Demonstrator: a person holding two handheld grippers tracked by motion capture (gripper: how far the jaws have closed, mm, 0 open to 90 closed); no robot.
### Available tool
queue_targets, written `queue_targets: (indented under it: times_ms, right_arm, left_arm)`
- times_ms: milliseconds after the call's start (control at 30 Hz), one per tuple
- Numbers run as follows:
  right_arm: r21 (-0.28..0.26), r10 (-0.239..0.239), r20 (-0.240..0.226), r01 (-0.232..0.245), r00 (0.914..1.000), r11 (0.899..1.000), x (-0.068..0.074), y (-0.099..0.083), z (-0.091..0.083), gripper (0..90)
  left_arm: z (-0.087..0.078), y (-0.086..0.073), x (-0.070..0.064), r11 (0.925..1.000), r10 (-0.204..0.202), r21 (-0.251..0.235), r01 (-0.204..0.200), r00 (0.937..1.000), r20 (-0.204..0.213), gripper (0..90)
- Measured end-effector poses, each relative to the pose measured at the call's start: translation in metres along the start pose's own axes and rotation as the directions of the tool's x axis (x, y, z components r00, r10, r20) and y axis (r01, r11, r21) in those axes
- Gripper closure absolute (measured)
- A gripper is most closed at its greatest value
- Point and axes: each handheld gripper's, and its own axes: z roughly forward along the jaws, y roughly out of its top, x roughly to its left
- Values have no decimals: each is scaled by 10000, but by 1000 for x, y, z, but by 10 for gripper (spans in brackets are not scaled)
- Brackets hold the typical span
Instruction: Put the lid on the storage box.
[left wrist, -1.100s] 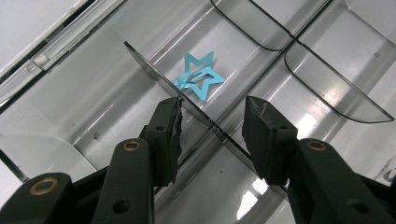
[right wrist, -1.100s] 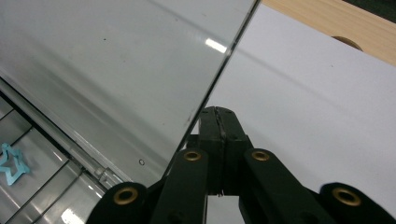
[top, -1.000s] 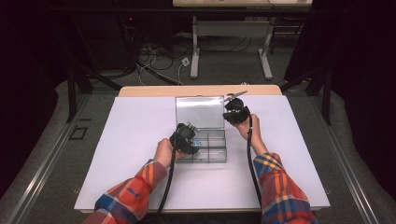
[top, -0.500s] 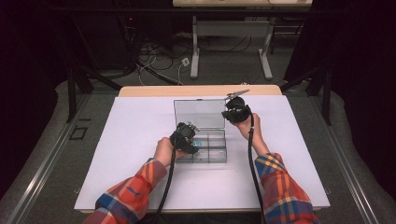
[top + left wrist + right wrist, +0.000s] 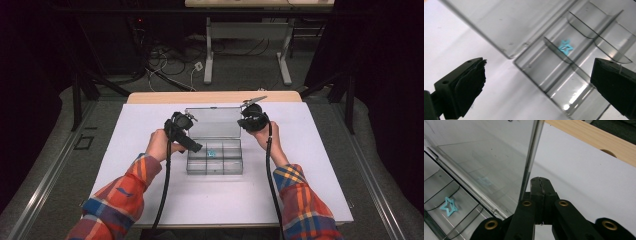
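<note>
Clear compartment box at frame centre – lid up. Left gripper, jaws wide, empty, at box's left edge; right gripper, jaws closed together, beside lid's right edge – grip unclear.

Your surface is white, with a strip of pale wood along its far edge. Beyond it you see grey floor, a tangle of cables, and the white legs of another desk. The sides fall into darkness, perhaps black curtains.
</note>
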Motion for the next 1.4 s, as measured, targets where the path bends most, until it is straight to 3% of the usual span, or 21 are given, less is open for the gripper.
queue_targets:
  times_ms: [167, 500, 633, 800, 867, 1000, 1133, 1400]
  right_arm:
    - [26, 42, 3, -42, 10000, 10000, 1, 0, -1, 900]
    - [-144, -8, -70, 7, 10000, 9999, 1, -2, -2, 900]
    - [-131, -120, 27, 120, 9999, 9998, 2, -2, -3, 900]
    - [-160, -157, 35, 158, 9999, 9997, 3, -3, -4, 900]
    - [-124, -367, 70, 368, 9993, 9992, 3, -3, -4, 900]
    - [-53, -281, 26, 281, 9996, 9996, 4, -3, -9, 896]
    - [-103, -394, 14, 394, 9992, 9992, 4, -4, -21, 881]
    - [-103, -703, -222, 701, 9973, 9975, 10, -5, -56, 814]
  left_arm:
    - [-9, 6, 16, 10000, 7, 78, -5, 9995, -317, 25]
    - [-24, 25, 31, 9987, 428, -238, -452, 9946, -945, 368]
    - [-26, 32, 28, 9954, 824, -388, -875, 9895, -1184, 432]
    - [-27, 39, 24, 9896, 1301, -472, -1362, 9849, -1146, 515]
    - [-28, 39, 22, 9879, 1394, -527, -1459, 9840, -1108, 563]
    - [-29, 36, 20, 9849, 1510, -693, -1589, 9827, -1077, 632]
    - [-31, 33, 21, 9832, 1587, -764, -1655, 9835, -874, 688]
    - [-35, 25, 18, 9808, 1659, -935, -1711, 9843, -608, 716]
